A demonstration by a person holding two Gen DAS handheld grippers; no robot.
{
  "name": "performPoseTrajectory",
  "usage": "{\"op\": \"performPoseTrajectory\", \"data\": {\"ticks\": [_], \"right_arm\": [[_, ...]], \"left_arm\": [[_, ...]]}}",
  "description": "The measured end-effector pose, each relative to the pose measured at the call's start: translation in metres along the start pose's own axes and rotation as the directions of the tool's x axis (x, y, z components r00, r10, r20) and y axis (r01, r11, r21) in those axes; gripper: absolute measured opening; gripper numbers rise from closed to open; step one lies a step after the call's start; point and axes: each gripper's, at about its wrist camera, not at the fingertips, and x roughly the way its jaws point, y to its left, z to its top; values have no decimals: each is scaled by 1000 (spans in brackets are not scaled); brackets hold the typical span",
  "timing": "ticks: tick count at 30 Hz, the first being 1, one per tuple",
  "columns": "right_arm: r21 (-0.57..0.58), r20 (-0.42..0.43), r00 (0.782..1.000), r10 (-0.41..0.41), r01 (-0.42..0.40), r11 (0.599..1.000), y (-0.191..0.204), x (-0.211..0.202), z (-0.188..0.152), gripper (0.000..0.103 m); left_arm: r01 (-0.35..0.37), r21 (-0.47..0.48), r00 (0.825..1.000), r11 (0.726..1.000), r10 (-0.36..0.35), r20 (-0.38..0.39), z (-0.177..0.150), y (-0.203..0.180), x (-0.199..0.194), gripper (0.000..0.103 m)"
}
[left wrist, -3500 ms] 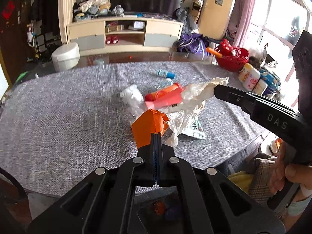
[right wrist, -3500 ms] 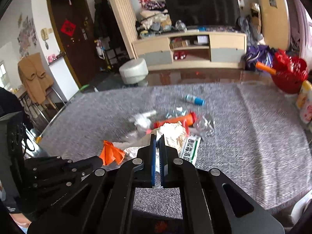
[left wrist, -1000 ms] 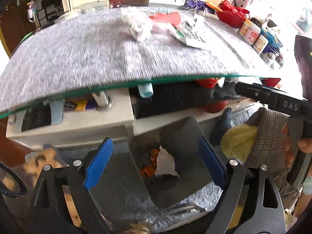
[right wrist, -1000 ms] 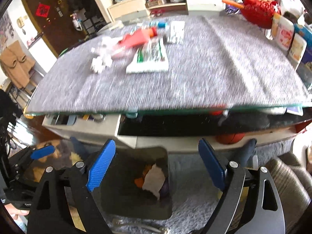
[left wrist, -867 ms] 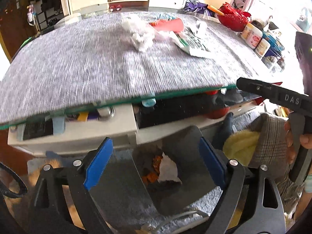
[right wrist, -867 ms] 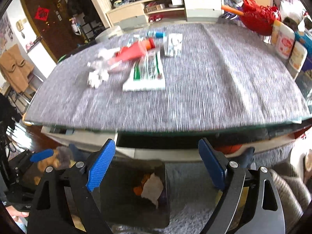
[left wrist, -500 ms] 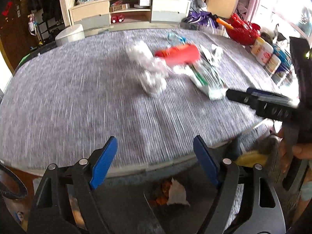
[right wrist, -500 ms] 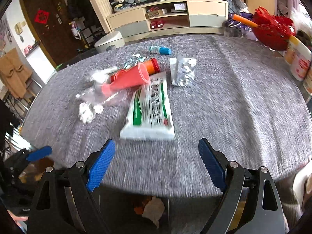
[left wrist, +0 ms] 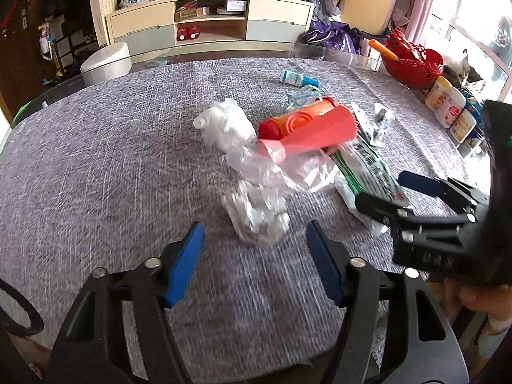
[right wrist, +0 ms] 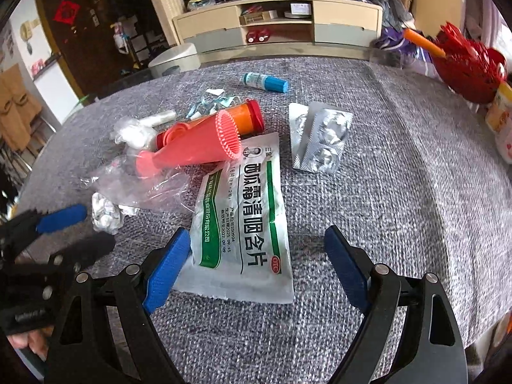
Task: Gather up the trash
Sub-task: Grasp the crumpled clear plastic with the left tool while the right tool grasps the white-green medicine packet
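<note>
Grey cloth covers the bench (left wrist: pixel 96 160). My left hand-held gripper (left wrist: pixel 252 256) hangs with jaws apart, a tissue wad (left wrist: pixel 259 214) at its 12 o'clock. My right hand-held gripper (right wrist: pixel 252 275) gapes too, straddling a white-green sachet (right wrist: pixel 243 217); a foil blister (right wrist: pixel 320 137) lies at its 1 o'clock.

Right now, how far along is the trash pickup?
Nothing is in hand: left gripper and right gripper are both open and empty. Done isn't visible here; no bin shows. Left on the table: crumpled tissue, clear plastic wrap, medicine pouch, red cone, orange tube, blister packs, blue-capped bottle. Tissue and pouch look next.
</note>
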Motion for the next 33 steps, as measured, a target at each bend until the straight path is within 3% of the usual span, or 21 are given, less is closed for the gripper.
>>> {"op": "performPoseTrajectory", "data": {"ticks": [2,5,8,9,15,20,33], "right_arm": [[-21,8,1000,-13,13,1000,3,0,-2,82],[-26,20,1000,-20,20,999,5,-1,-2,60],[-42,21,999,-26,27,999,7,-2,-4,56],[-44,23,1000,-20,21,999,8,-4,-4,40],[-30,15,999,32,-32,999,10,-14,-10,22],[-64,21,999,40,-39,997,16,-34,-23,14],[-77,18,998,59,-57,995,23,-92,-84,12]], "left_arm": [[3,-3,1000,1000,-3,1,3,1,4,45],[15,7,1000,1000,-15,-4,5,1,9,31],[12,18,1000,1000,-12,-3,3,0,10,24],[12,19,1000,1000,-12,0,2,0,8,22],[10,38,1000,999,-10,-4,-7,-6,-1,17],[6,46,1000,999,-6,-12,-24,-12,-14,15],[32,60,999,998,-32,5,-87,-31,-73,15]]}}
